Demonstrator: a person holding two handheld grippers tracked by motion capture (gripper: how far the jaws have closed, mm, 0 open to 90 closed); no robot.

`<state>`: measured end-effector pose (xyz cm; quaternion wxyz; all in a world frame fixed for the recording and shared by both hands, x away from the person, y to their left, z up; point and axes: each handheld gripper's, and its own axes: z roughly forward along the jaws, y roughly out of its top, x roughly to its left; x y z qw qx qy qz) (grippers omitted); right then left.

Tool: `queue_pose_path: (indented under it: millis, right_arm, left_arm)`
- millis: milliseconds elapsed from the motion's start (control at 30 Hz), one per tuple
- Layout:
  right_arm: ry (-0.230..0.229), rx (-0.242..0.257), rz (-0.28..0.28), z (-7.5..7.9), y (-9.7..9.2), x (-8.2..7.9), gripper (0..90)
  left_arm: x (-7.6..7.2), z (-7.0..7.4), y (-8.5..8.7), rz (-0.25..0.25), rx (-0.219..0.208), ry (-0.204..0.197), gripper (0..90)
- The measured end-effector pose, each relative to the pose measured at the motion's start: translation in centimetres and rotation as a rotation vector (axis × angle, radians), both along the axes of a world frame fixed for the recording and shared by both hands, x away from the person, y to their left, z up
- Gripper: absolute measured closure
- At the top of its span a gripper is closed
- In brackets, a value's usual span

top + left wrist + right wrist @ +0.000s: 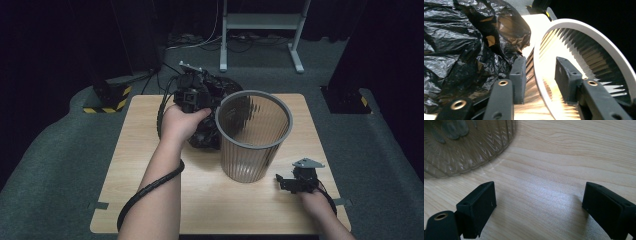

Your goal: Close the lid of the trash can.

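left fingers (537,80): part-open, straddling bin (252,135) rim, not pinching
right fingers (539,212): wide, empty, on surface (564,157)
bag (456,50): outside, bin's 9 o'clock
left: line the bin

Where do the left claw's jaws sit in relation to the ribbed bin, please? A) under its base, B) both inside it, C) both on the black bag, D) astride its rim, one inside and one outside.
D: in the left gripper view the left claw straddles the bin rim, beside the black bag.
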<state>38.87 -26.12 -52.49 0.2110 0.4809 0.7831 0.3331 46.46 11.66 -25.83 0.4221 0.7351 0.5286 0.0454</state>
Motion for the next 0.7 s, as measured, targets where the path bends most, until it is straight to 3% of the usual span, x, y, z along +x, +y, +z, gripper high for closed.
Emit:
queue_pose_path:
  millis: [467, 700]
  right_arm:
    - [0.001, 0.000, 0.000, 0.0, 0.0, 0.0, 11.4]
    - [0.003, 0.001, -0.001, 0.0, 0.0, 0.0, 11.3]
  left_arm:
    - [-1.0, -1.3, 2.7, 0.023, 0.016, -0.046, 48.6]
    - [-1.7, -1.7, 4.2, 0.042, 0.064, -0.084, 41.8]
